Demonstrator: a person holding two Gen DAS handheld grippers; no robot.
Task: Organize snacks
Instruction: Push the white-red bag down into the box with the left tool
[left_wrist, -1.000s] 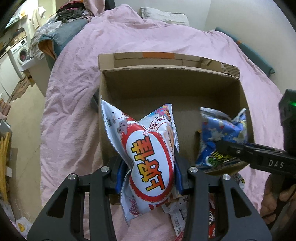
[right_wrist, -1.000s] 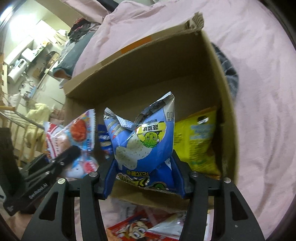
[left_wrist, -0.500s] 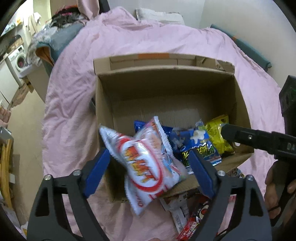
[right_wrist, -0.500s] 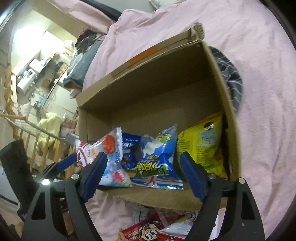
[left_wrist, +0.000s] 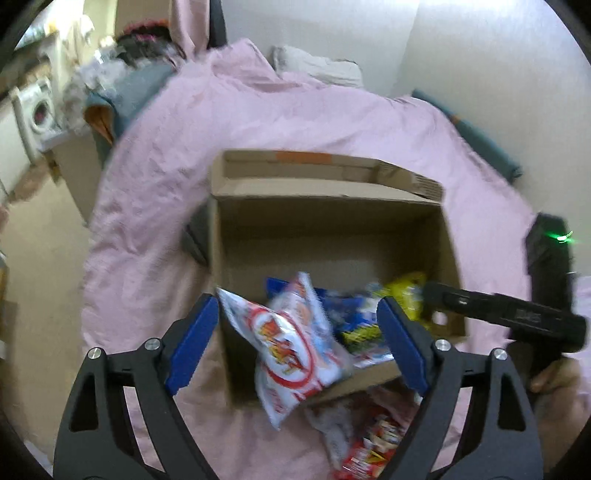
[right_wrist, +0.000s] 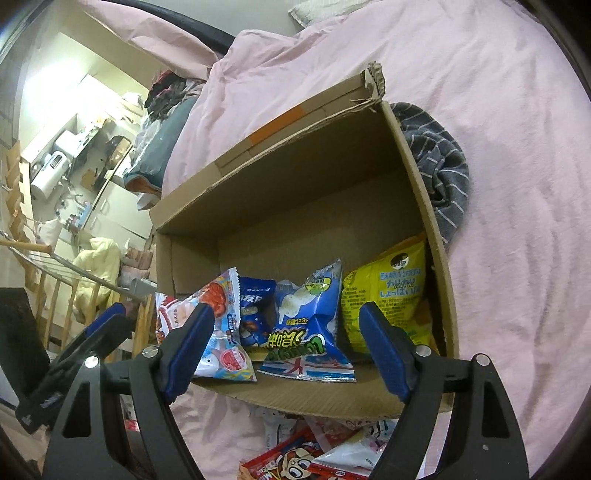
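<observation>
Both sets of jaws spread wide, holding nothing. Red-white bag (left_wrist: 291, 343) slumps over the near wall of the cardboard box (right_wrist: 295, 206) on the bed; blue bag (right_wrist: 310, 325) and yellow bag (right_wrist: 384, 291) lie inside. Puffed foil packs: likely light, slick, crushable. Loose packets (right_wrist: 314, 458) left: pinch a crimped seam, gently
</observation>
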